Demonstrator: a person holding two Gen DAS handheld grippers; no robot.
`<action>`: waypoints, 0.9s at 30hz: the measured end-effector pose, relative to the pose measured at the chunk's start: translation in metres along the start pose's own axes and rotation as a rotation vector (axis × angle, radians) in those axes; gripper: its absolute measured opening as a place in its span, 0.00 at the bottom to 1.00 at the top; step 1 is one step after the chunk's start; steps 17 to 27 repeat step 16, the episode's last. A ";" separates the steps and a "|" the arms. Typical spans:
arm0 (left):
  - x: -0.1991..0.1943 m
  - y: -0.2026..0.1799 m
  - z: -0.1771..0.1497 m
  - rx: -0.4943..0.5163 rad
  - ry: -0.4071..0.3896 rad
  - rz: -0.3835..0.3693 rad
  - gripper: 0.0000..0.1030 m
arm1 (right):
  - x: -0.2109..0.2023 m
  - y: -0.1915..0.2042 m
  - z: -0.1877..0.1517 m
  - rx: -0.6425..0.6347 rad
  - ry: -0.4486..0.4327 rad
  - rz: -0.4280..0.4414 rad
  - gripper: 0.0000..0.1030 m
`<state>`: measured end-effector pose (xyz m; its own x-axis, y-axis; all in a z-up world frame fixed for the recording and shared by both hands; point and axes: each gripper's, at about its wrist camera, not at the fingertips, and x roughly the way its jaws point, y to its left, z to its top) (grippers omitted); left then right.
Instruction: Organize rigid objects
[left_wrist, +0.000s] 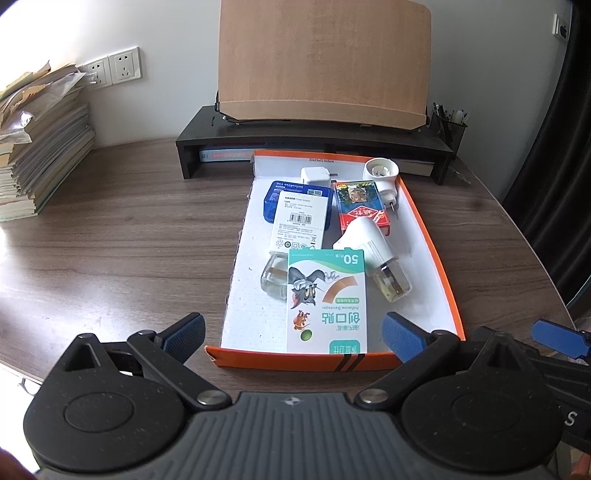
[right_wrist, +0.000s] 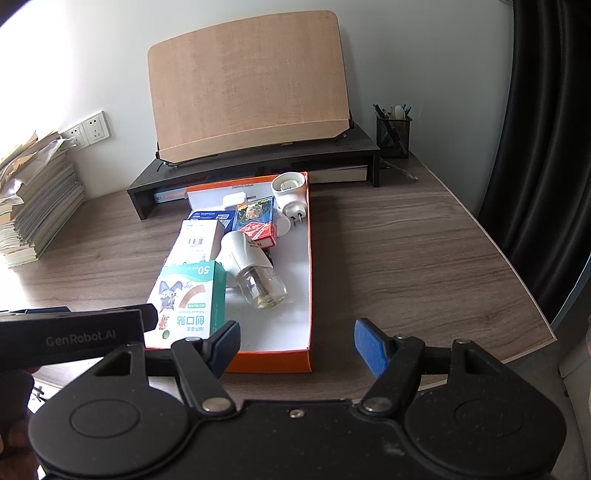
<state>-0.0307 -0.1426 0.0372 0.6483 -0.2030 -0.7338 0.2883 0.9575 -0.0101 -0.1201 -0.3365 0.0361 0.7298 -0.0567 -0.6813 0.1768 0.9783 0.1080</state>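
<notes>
1. An orange-walled shallow box (left_wrist: 432, 251) with a white floor is seen on a wooden desk (left_wrist: 129, 240), its near end just beyond both grippers.
2. The left gripper (left_wrist: 293, 336) is held wide apart over the box's near edge; nothing is pressed between its blue pads (left_wrist: 186, 332).
3. The right gripper (right_wrist: 297, 345) is likewise spread wide above the box's near right corner, with nothing gripped.
4. A green and white bandage box (left_wrist: 327, 299) is placed at the near end of the box, leaning on a clear glass bottle (left_wrist: 273, 282) at its left.
5. A white-capped liquid bottle (left_wrist: 373, 254) is laid on its side to the right of the bandage box.
6. Farther back, a white adapter carton (left_wrist: 299, 218) is rested on a blue case (left_wrist: 277, 195), beside a red card pack (left_wrist: 360, 206).
7. A white charger (left_wrist: 314, 175) and a white plug-in heater (left_wrist: 382, 173) are found at the far end.
8. Beyond the box, a black riser (left_wrist: 199, 133) bearing a wooden board (left_wrist: 325, 62) is seen; stacked books (left_wrist: 40, 147) are at far left.
</notes>
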 end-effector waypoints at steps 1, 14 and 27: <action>0.000 -0.001 0.001 0.002 0.000 -0.001 1.00 | 0.001 0.000 0.000 0.002 0.000 -0.002 0.79; 0.004 0.002 0.003 0.005 0.001 -0.012 1.00 | 0.002 0.005 0.000 -0.002 0.008 -0.017 0.79; 0.005 0.003 0.003 0.007 0.005 -0.009 1.00 | 0.001 0.006 0.000 -0.003 0.008 -0.019 0.79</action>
